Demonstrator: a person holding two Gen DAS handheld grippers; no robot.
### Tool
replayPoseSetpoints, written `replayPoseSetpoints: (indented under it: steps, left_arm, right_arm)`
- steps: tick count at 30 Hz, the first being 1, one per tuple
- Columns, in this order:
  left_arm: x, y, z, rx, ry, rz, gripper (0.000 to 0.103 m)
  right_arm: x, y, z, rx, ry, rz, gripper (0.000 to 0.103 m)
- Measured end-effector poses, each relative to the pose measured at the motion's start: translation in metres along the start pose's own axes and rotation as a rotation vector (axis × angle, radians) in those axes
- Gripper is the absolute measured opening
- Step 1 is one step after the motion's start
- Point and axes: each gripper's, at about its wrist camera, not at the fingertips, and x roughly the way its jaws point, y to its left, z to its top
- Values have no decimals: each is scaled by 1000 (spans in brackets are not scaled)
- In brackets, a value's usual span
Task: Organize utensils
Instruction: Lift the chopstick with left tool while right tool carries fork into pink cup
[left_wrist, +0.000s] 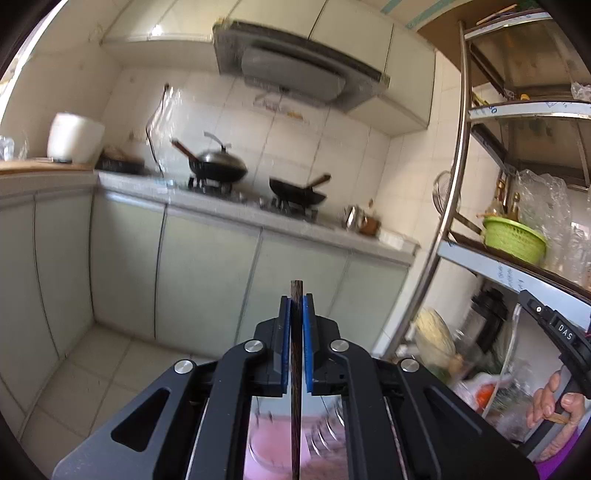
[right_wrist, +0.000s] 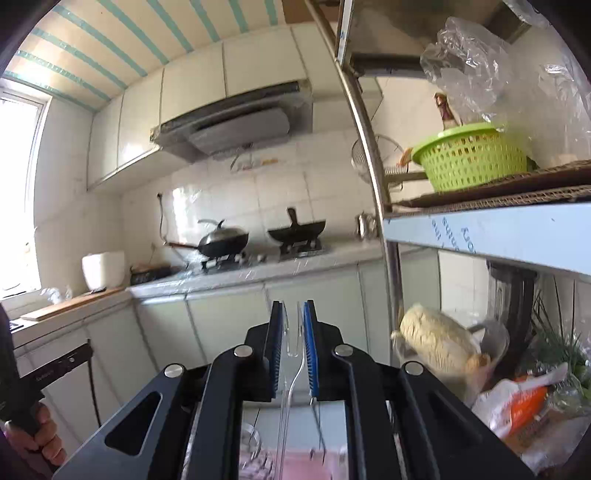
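The left gripper (left_wrist: 296, 306) is clamped on a dark wooden chopstick (left_wrist: 296, 369). The right gripper (right_wrist: 294, 314) pinches a clear plastic fork (right_wrist: 291, 354). Each utensil's long axis runs along its fingers, pointing toward the far counter (right_wrist: 258, 277). Neither hand appears nearer.

Pink thing (left_wrist: 273, 450) under the claws is blurred beyond telling

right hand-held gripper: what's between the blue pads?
A clear plastic fork, tines forward, sits between the right hand-held gripper pads, handle running back under the body. Shows in the right wrist view only.
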Motion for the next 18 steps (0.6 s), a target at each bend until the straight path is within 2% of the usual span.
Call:
replayPoseSetpoints:
  steps: [4, 9, 13, 18]
  left_arm:
    - [18, -3, -2, 25, -84, 31, 5]
    - [38, -6, -20, 62, -125, 48, 5]
    - [52, -4, -44, 89, -65, 60, 6]
    - [56, 9, -70, 70, 70, 44, 6]
  right_arm:
    - [24, 0, -9, -38, -57, -45, 11]
    - [50, -3, -37, -76, -37, -76, 11]
    - [63, -12, -65, -54, 79, -69, 11]
    - [72, -18, -96, -31, 251, -49, 11]
